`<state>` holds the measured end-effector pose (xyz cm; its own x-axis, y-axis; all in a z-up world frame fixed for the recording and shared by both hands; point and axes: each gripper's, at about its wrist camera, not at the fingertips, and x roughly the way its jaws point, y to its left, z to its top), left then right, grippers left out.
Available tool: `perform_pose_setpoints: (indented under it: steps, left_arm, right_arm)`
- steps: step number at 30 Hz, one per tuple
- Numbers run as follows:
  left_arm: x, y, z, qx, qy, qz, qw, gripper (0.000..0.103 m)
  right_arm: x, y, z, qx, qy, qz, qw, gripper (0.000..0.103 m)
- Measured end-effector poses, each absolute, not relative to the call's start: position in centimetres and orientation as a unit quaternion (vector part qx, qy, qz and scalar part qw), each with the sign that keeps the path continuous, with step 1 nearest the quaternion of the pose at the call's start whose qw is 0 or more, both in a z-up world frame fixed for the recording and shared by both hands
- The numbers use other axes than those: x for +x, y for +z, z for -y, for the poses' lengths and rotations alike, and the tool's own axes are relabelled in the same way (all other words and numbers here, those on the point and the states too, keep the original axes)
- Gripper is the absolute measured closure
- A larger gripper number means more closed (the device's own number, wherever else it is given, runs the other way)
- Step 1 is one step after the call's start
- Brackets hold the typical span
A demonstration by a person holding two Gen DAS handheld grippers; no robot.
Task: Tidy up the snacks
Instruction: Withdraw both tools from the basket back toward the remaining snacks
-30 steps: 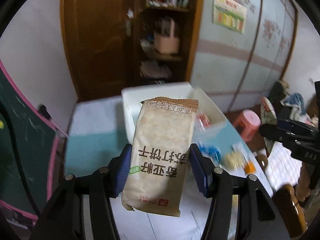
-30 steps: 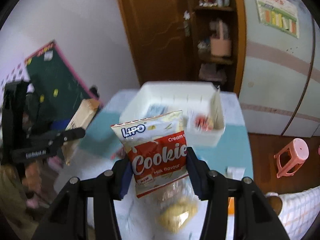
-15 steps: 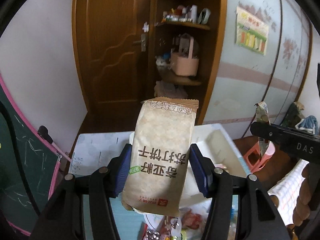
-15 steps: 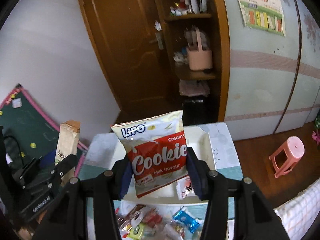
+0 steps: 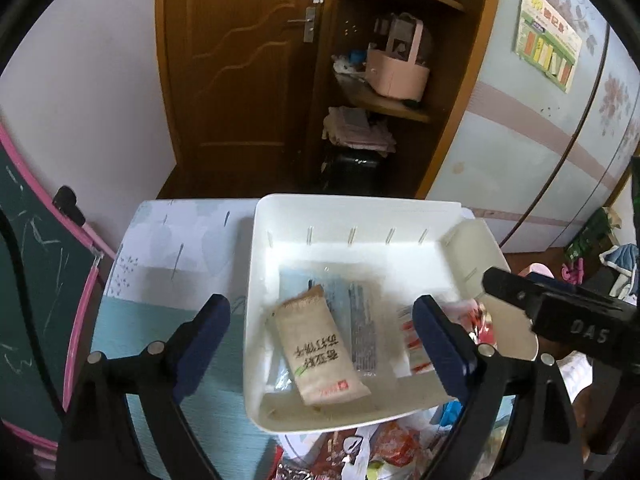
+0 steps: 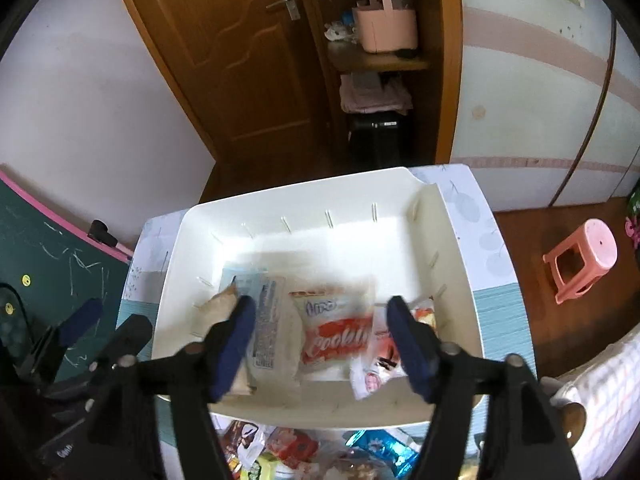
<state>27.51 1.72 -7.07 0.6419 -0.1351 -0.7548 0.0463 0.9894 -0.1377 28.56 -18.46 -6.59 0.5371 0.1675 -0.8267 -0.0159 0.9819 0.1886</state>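
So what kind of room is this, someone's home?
Most likely a lived-in home. A wooden door stands beside cluttered shelves holding a pink basket; a pink plastic stool sits on the floor, and a white bin of snacks rests on a small table.

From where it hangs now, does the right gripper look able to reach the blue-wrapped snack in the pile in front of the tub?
Probably yes. The right gripper is open and empty above the white tub; the blue-wrapped snack lies uncovered on the near pile, just below its fingers. It would need to pull back and dip down.
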Motion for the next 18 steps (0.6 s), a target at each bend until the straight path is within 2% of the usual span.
perform_pose_setpoints:
  steps: [12,18]
  left_arm:
    - [20.2,-3.6,-2.1,-0.058,-0.074,-0.345,0.934,0.011]
    - [16.1,-1.1,-0.3,-0.018,-0.112,-0.376,0.92,0.011]
  right_arm:
    - [23.0,-3.5,19.3,0.057,0.081,-0.463,0.881,0.028]
    - [17.2,-1.4,20.9,0.025,0.079,-0.448,0.89,0.028]
